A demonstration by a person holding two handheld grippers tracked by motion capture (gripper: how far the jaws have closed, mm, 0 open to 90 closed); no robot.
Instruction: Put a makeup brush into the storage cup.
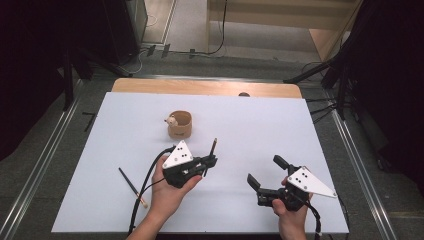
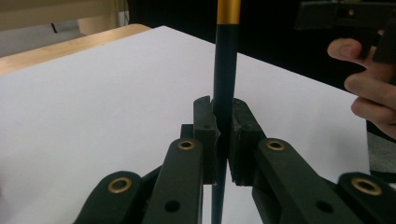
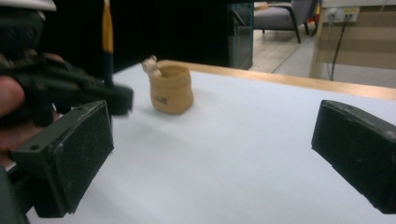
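My left gripper (image 1: 212, 161) (image 2: 224, 116) is shut on a dark chopstick with a gold band (image 1: 213, 147) (image 2: 224, 70), which stands up between its pads near the middle of the white table (image 1: 260, 120). A tan cup (image 1: 180, 124) (image 3: 172, 89) with a small figure on its rim sits just behind it. At the front right my right gripper (image 1: 265, 170) (image 3: 219, 154) is open, with bare table between its pads. In the right gripper view the left gripper (image 3: 60, 88) holds the chopstick (image 3: 107, 32) at the left. A second chopstick (image 1: 132, 187) lies on the table at the front left.
A wooden strip (image 1: 205, 87) runs along the table's far edge. Metal rails (image 1: 45, 155) flank both sides. In the left gripper view the other hand's fingers (image 2: 369, 88) are close on the right. Dark stands and cables lie on the floor beyond.
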